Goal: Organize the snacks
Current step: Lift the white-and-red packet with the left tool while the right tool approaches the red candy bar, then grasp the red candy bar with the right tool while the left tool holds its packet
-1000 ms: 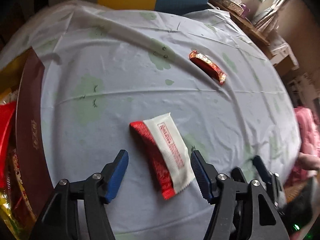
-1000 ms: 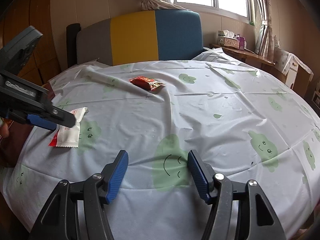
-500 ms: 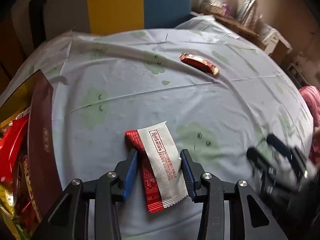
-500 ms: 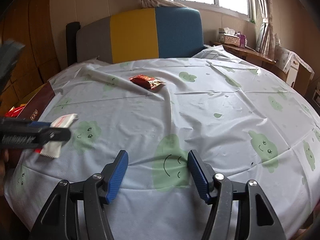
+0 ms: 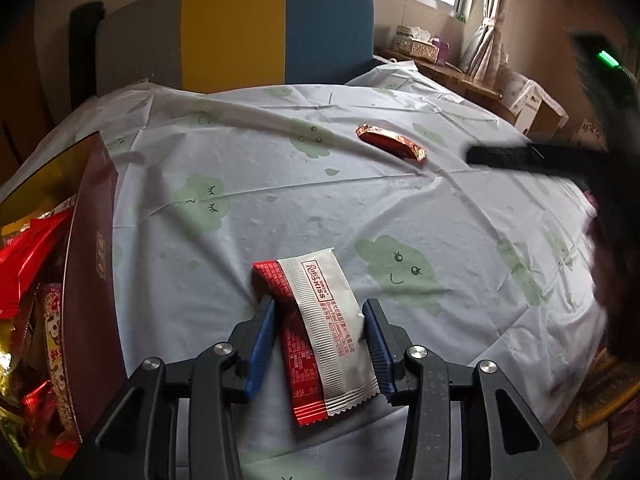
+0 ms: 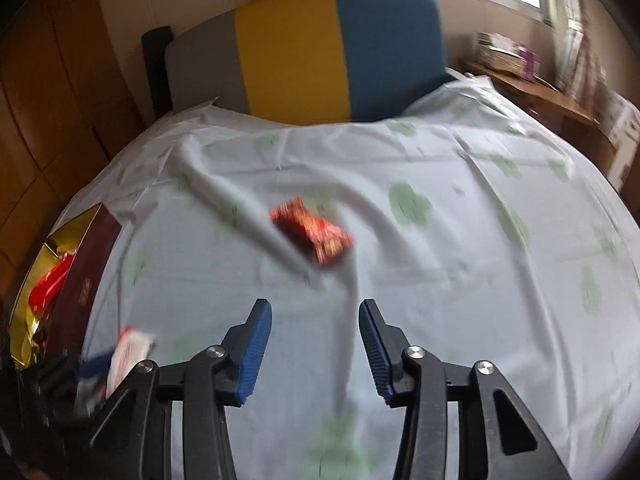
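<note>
Most of the sorting appears already done: a dark red cardboard box with a gold-lined interior (image 5: 90,280) stands open at the left edge of the bed, and a heap of crinkly red and gold foil snack packets (image 5: 24,288) is seen inside it. Two packets are left on the pale blue bedsheet printed with green cloud faces (image 5: 280,208). The nearer one, a flat white and red plastic sachet with crimped ends (image 5: 320,328), lies on the sheet just beside the box and is bracketed by the left gripper (image 5: 320,346); its blue pads (image 5: 262,344) are set against both long edges of the sachet, and the jaws are easing very slightly apart, so the grip is judged to be light and barely settled. The sachet is not yet lifted, as far as can be told, since its full length is seen flat against the cloth. The second item, a small shiny red and gold foil-wrapped bar (image 6: 312,234), rests well apart, further up the bed toward the grey, yellow and blue headboard (image 6: 304,56). It is faced by the right gripper (image 6: 316,350), whose jaws are closing with nothing between them, only bare sheet. What remains is judged to be two transfers into the box.
</note>
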Demonstrator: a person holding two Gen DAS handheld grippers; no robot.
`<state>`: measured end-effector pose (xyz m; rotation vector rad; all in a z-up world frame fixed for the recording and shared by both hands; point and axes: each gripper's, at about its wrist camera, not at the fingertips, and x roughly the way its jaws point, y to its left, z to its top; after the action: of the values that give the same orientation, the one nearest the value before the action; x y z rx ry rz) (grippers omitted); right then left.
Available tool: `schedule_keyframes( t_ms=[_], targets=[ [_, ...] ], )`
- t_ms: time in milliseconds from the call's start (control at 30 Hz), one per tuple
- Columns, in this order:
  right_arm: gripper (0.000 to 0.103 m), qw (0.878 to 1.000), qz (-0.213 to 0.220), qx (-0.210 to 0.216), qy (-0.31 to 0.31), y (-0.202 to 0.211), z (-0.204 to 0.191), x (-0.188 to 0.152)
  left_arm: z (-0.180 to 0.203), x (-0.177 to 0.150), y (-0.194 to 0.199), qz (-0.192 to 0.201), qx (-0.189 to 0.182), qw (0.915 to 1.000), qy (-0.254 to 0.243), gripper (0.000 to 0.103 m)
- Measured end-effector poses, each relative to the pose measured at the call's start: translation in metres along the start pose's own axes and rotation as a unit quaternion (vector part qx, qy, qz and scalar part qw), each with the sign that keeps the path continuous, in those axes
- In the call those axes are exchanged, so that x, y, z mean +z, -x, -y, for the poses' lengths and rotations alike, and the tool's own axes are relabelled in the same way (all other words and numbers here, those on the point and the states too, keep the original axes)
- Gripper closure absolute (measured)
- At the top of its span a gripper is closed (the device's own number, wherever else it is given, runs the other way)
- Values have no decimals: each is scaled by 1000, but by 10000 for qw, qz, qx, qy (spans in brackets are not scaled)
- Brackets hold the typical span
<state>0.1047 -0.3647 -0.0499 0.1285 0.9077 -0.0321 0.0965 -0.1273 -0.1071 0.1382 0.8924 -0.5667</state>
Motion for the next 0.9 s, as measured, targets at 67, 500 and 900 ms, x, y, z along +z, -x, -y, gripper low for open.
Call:
schedule_keyframes(
  t_ms=[67, 500, 900],
  targets=[
    [57, 9998, -125, -20, 171, -17, -2, 20, -1, 0, 0, 32, -32, 10000, 12, 58],
    [76, 9850, -1246, -155, 1180, -109, -9, 67, -5, -3, 0, 133, -171, 9997, 75, 58],
    [81, 9931, -1039, 131, 532, -45, -2, 22, -2, -5, -1, 163, -125, 9998, 84, 58]
  ],
)
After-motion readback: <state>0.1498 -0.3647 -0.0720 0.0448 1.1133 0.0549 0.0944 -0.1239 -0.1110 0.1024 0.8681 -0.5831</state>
